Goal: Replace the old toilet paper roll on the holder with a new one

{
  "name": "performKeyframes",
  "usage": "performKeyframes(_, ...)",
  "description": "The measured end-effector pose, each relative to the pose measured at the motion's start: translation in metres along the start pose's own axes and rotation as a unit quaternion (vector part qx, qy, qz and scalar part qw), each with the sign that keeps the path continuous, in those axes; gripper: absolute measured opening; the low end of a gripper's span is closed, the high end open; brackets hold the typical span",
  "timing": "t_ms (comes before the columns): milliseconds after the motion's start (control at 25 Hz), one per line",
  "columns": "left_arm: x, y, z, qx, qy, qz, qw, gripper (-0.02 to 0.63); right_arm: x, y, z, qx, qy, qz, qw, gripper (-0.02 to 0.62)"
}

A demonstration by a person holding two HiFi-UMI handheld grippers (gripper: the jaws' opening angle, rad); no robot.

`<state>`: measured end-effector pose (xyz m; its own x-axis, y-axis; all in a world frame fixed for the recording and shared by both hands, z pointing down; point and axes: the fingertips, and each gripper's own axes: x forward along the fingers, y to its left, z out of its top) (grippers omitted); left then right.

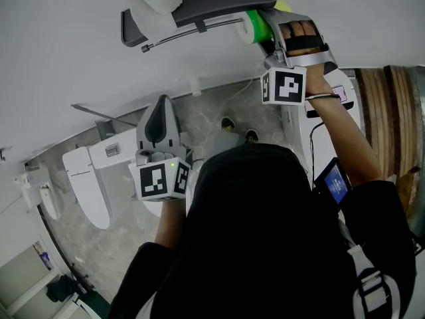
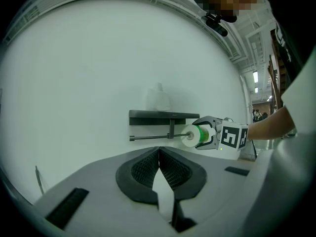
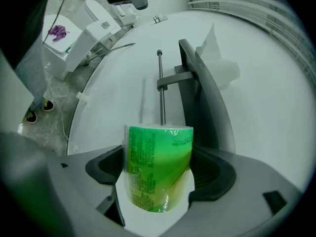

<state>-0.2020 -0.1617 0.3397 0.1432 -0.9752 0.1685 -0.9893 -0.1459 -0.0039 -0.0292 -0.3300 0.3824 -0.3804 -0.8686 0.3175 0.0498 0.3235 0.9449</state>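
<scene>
1. Two grippers are in play. The right gripper (image 1: 265,32), at about 1 o'clock in the head view, pinches a new roll (image 3: 158,172) in a green printed wrapper, one jaw on each side of its curved wall.
2. The left gripper (image 1: 158,115) hangs low at about 10 o'clock in the head view. Its jaws are pressed together with nothing between them, and it is well apart from the holder (image 1: 219,2).
3. The holder is a dark shelf on the white wall with a thin rod (image 3: 160,88) beneath it. In the right gripper view the rod runs from the roll straight toward 12 o'clock. The rod's visible length is bare, with no old roll on it.
4. The roll sits at the rod's near end, roughly in line with it. I cannot tell whether the tip has entered the core.
5. A white crumpled thing (image 3: 217,63) lies on the shelf, at 1 o'clock from the roll.
6. Likely risks:
   - If the roll is tilted off the rod's line, the tip may catch on the end face instead of entering the core.
   - The glossy wrapper looks slick, so a push against resistance could make the roll slip or twist between the jaws.
   - The bracket joins the rod partway along and may stop the roll from sliding further.
   - If the jaws open before the roll is seated, it would probably fall toward the toilet (image 1: 89,178) and the floor below.
</scene>
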Motion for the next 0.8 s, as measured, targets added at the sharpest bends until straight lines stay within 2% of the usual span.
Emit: performKeyframes(800, 0.003, -0.004, -0.005, -0.007, 0.003, 0.004, 1.0000, 0.023, 0.002, -0.001, 0.021, -0.022, -0.016, -0.001, 1.000, 0.403)
